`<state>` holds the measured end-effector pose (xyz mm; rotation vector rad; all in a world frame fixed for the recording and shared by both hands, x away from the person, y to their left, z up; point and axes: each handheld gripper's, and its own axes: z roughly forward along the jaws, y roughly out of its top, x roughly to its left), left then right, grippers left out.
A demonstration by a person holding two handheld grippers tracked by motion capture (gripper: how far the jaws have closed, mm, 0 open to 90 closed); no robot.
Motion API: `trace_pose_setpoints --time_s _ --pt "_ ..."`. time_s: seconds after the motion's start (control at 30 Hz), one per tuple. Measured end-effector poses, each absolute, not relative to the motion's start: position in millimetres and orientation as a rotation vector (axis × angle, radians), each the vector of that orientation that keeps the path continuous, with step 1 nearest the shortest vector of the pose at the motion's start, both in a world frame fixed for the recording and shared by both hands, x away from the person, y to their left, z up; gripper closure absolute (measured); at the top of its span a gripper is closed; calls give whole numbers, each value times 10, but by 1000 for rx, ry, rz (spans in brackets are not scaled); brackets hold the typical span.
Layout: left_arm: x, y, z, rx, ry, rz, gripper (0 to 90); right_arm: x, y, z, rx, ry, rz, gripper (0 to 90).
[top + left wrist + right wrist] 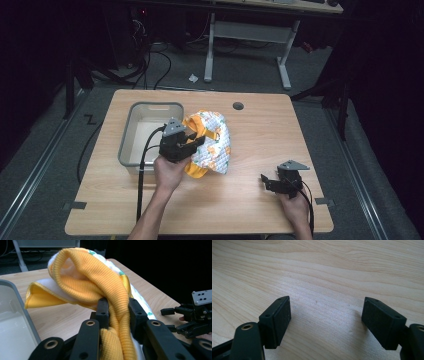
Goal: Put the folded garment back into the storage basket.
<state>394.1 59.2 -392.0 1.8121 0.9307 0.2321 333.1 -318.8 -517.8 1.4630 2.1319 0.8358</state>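
A small garment, white with a coloured print and orange ribbed trim, lies bunched on the wooden table just right of a grey plastic bin. My left gripper is shut on the garment's orange ribbed edge, which runs up between the jaws and lifts off the table. Near the table's front right my right gripper rests low over the wood, open, with bare table between its jaws. It also shows far right in the left gripper view.
The grey bin looks empty and stands close to the left of the held garment. A round cable hole sits near the table's far edge. A desk frame and cables stand on the floor beyond.
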Motion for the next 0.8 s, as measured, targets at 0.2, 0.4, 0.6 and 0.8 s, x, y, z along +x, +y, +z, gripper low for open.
trace_pose_setpoints --time_s 0.2,0.4,0.6,0.8 --pt "3949 672 -3875 1809 939 249 738 3332 -3189 -5178 1460 2132 836 237" --pt "3964 774 -3832 1795 952 261 738 3332 -3190 -5179 1459 2132 837 236" --pt "3968 858 -3805 1786 962 269 738 3332 -3190 -5179 1460 2132 837 236" --pt "3984 958 -3793 1769 972 270 735 3332 -3190 -5178 1460 2132 836 236"
